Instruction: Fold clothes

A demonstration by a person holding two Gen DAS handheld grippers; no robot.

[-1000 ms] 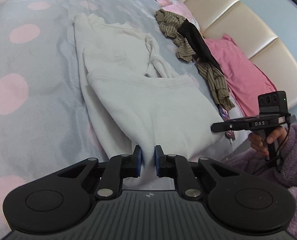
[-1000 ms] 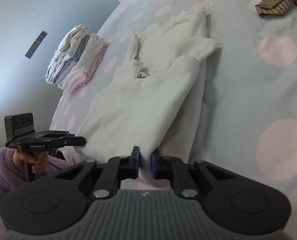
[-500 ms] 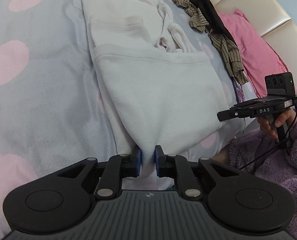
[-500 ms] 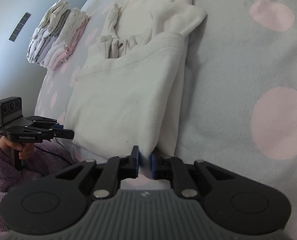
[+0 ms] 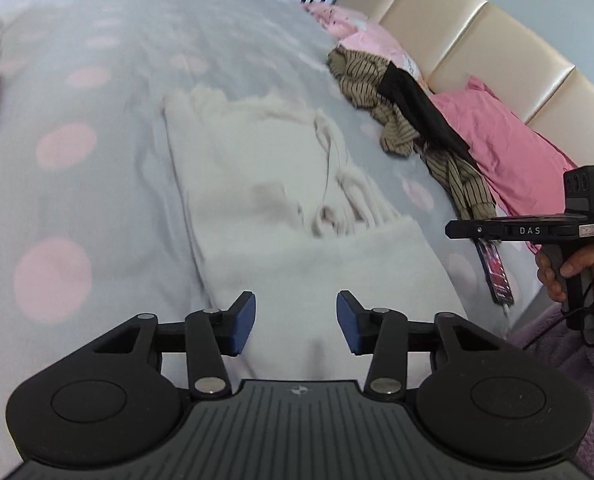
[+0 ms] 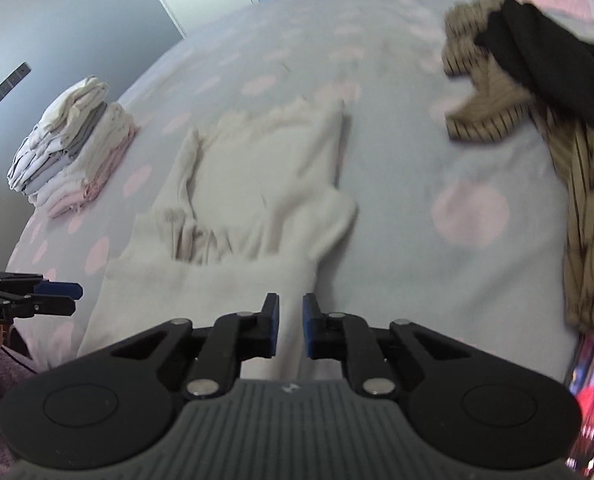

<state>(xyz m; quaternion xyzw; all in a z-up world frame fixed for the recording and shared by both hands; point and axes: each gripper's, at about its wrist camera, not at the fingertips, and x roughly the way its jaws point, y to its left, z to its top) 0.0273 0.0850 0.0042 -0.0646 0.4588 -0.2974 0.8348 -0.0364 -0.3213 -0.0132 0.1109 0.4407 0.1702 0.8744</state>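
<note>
A cream sweatshirt lies on the bed, its lower part folded up over the chest and the sleeves bunched at the fold. My left gripper hovers open over its near edge, nothing between the blue pads. In the right wrist view the same sweatshirt stretches away from me. My right gripper stays narrowly shut, with the cream cloth of the near edge between its fingers. Each gripper shows in the other's view: the right gripper in a hand, the left gripper at the left edge.
A grey bedspread with pink dots covers the bed. A striped brown and black garment and pink pillows lie by the beige headboard. A stack of folded clothes sits far left. A phone rests at the bed's edge.
My left gripper has opened and let go of the sweatshirt's edge. Both cameras have tilted up and now see further across the bed. The right gripper's gap looks unchanged.
</note>
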